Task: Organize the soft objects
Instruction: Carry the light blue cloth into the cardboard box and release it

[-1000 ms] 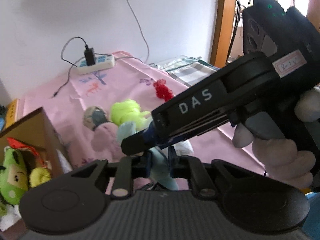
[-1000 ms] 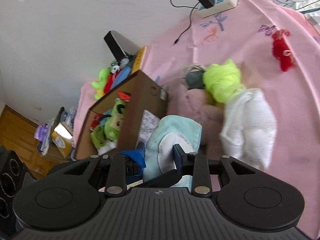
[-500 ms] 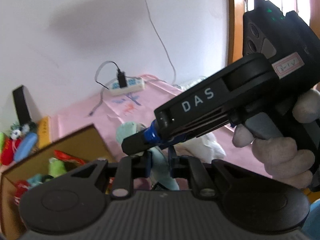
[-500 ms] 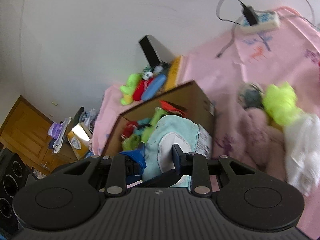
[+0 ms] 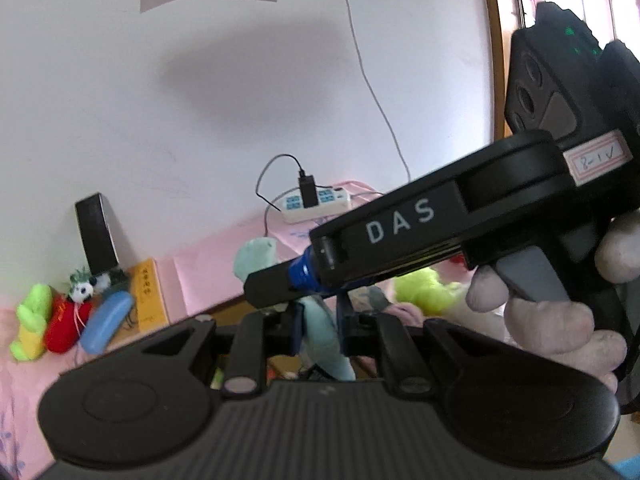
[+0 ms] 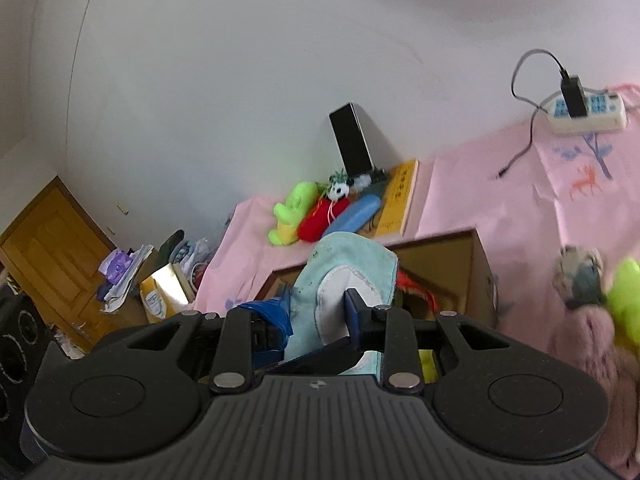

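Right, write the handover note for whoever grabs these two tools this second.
Left tool: shut on the light blue cloth.
Right tool: shut on the same cloth, crossing in front of the left.
Cloth hangs between both, in front of the open cardboard box, which already holds soft toys.
Left on the pink sheet: neon green plush, grey ball, pink plush.
Next, probably: drop the cloth in the box, then the rest.

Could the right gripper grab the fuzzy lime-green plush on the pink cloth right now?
Probably not: the right gripper is shut on the light blue towel, which the left gripper also pinches. The lime-green plush lies off to the side.
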Available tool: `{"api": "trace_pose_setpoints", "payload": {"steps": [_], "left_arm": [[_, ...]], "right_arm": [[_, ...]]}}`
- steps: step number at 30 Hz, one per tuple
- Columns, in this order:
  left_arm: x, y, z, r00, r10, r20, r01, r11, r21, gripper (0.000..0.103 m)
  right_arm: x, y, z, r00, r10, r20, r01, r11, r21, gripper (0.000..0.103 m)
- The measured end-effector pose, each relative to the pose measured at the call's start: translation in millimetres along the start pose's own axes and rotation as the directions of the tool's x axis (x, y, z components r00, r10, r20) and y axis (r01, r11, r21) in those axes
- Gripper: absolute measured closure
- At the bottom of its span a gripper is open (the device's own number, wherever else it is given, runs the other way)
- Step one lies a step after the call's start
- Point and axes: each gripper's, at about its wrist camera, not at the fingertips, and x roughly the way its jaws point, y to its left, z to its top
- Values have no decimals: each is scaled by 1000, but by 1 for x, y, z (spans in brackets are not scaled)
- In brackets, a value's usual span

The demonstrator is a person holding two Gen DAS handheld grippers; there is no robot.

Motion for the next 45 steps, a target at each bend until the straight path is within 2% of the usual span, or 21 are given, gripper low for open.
{"api": "trace_pose_setpoints", "payload": {"steps": [8, 21, 29, 38, 40, 43, 45], "left_arm": [[37, 28, 1, 999, 0, -32, 1, 1000, 25, 93], [109, 61, -29, 980, -16, -198, 9, 999, -35, 93], [121, 71, -37, 963, -31, -266, 1, 994, -113, 92], [134, 92, -46, 941, -126, -314, 39, 963, -268, 90], [136, 95, -47, 938, -135, -320, 42, 958, -283, 89], [139, 98, -48, 937, -143, -319, 43, 953, -300, 80], [140, 101, -50, 936, -140, -322, 36, 951, -307, 69]], "right_arm": [[37, -9, 19, 999, -53, -13, 53, 999, -4, 92], [105, -43, 14, 975, -165, -150, 171, 985, 27, 93], [135, -48, 14, 949, -201, -243, 211, 977, 16, 95], [157, -49, 11, 918, -237, -317, 240, 970, -30, 97], [157, -48, 10, 919, -243, -309, 246, 969, -33, 95], [152, -49, 10, 927, -236, -291, 238, 971, -27, 94], [150, -47, 10, 930, -248, -271, 248, 968, -35, 93]]}}
